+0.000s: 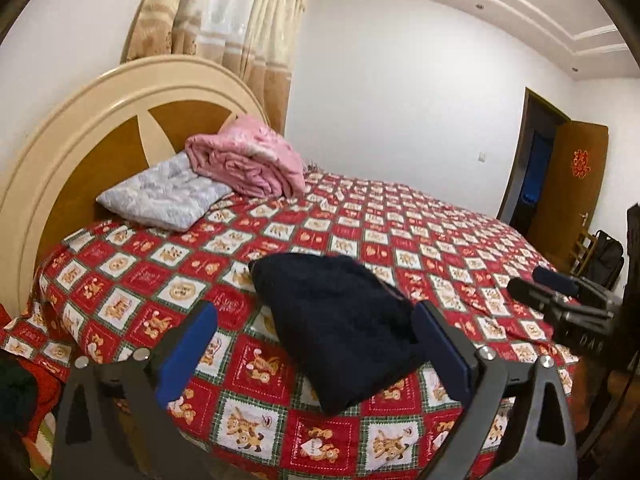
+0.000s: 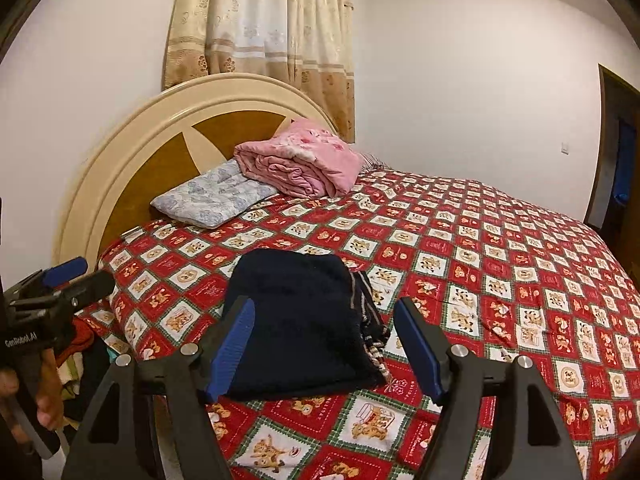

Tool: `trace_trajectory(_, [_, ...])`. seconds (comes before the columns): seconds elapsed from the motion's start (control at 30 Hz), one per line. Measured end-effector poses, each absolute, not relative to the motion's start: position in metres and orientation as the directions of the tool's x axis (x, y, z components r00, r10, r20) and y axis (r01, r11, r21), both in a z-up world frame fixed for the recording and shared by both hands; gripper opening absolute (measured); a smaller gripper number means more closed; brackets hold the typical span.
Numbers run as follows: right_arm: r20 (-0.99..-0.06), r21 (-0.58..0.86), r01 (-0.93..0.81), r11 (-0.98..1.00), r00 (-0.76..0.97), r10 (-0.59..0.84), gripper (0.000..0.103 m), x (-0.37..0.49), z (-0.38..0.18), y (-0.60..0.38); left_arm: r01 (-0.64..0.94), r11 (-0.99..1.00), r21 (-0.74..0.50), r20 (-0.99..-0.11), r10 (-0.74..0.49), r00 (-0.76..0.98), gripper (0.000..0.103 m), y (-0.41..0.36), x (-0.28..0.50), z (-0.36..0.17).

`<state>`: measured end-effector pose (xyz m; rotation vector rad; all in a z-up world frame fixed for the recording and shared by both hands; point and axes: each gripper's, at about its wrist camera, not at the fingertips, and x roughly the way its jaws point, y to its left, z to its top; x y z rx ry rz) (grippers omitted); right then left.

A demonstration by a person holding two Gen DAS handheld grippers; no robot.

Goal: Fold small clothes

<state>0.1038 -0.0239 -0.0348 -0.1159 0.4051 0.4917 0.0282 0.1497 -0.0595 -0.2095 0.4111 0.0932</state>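
Dark navy garment (image 1: 340, 328) folded into a compact bundle, lying flat on the bed (image 1: 440, 240) near its front corner, on the red bear-print sheet. Striped trim peeking out along its right edge in the right wrist view (image 2: 370, 320).

Seen from the left wrist: lies ahead of the left claw (image 1: 316, 354) and between the lines of its two fingers, nearer the right-hand blue pad (image 1: 440, 352), which overlaps its right edge in the picture; contact cannot be told. Left claw spread wide, holding nothing.

Seen from the right wrist: sits ahead of the right claw (image 2: 328, 350), offset toward the left blue pad (image 2: 232, 348), which overlaps its left edge; well clear of the right pad. Right claw also spread wide, gripping nothing.

Each claw visible in the other's view: right claw at the right margin (image 1: 560, 292), left claw at the left margin (image 2: 68, 280), a hand (image 2: 44, 392) on its handle; both off to the side of the garment, apart from it.

Further back, at the head of the bed: a pale grey pillow (image 1: 160, 196), with a folded pink blanket (image 1: 248, 156) resting partly on it. Behind them a round cream-and-wood headboard (image 1: 100, 128), then curtains (image 1: 232, 20). Open door (image 1: 576, 184) at far right. Pile of clothes (image 2: 80, 344) beside the bed at lower left.
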Motion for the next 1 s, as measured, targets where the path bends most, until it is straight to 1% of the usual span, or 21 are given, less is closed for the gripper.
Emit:
trace_trajectory(0.3, [-0.386,-0.010,-0.480,0.877,0.811,0.439,0.073,0.093,-0.032,-0.028,-0.123,0.977,-0.173,-0.400,0.045,0.916,0.100,0.144,0.025,-0.058])
trace_trajectory(0.57, [-0.392,0.005,-0.477,0.879,0.808,0.440,0.073,0.094,-0.036,-0.033,-0.127,0.978,-0.163,-0.411,0.049,0.910,0.100,0.140,0.024,-0.060])
trace_trajectory(1.0, [-0.388,0.006,-0.487,0.873,0.804,0.451,0.073,0.092,-0.036,-0.031,-0.123,0.980,-0.154,-0.407,0.051,0.912,0.100,0.138,0.025,-0.060])
